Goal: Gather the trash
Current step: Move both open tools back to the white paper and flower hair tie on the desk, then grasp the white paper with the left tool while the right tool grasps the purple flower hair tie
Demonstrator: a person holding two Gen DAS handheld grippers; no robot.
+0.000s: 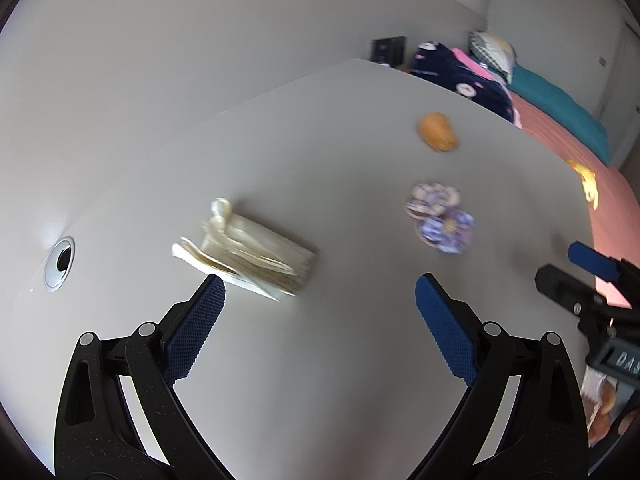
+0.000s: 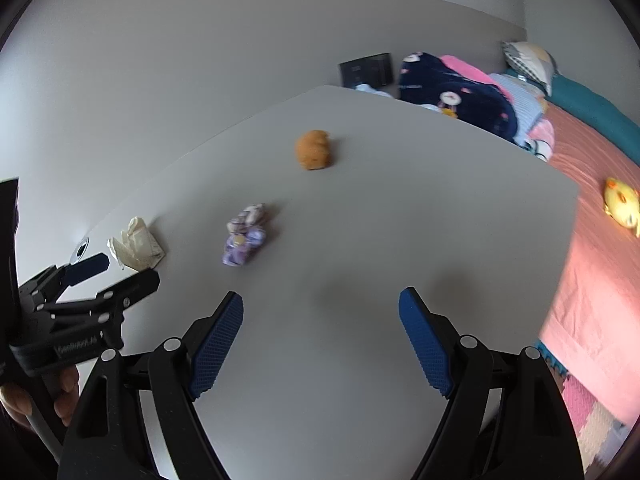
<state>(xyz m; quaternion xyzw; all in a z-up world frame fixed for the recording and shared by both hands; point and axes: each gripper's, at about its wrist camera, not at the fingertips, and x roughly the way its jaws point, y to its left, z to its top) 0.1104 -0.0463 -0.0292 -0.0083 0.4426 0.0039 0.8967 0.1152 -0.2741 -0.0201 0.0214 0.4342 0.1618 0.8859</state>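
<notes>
Left wrist view: white table (image 1: 320, 360) is the landmark. Left gripper (image 1: 320, 292) hangs over the table's near part, jaws spread wide, nothing between the blue pads (image 1: 196, 328). Crumpled cream paper wrapper (image 1: 244, 248) lies on the table just beyond the left pad's tip; whether they touch I cannot tell, the picture is smeared. Purple crumpled wrapper (image 1: 440, 220) sits nearer the table's middle, well apart from the cream one. Orange lump (image 1: 438, 132) lies farther in, toward the table's far edge. Round cable hole (image 1: 60, 264) sits near the table's wall-side edge. Bare table top lies between the jaws.

Right wrist view: right gripper (image 2: 320, 324) is also released, jaws wide, only bare table (image 2: 360, 240) between them. Purple wrapper (image 2: 244, 240) lies ahead and left of it, orange lump (image 2: 316, 156) beyond, cream wrapper (image 2: 136, 244) by the table's left edge. Left gripper (image 2: 100, 268) shows at the table's left side, a hand (image 2: 24, 396) on its grip. Past the table's right edge lies a bed with a pink cover (image 2: 592, 272) and a yellow toy (image 2: 622, 204); bedding is piled at the table's far corner.
</notes>
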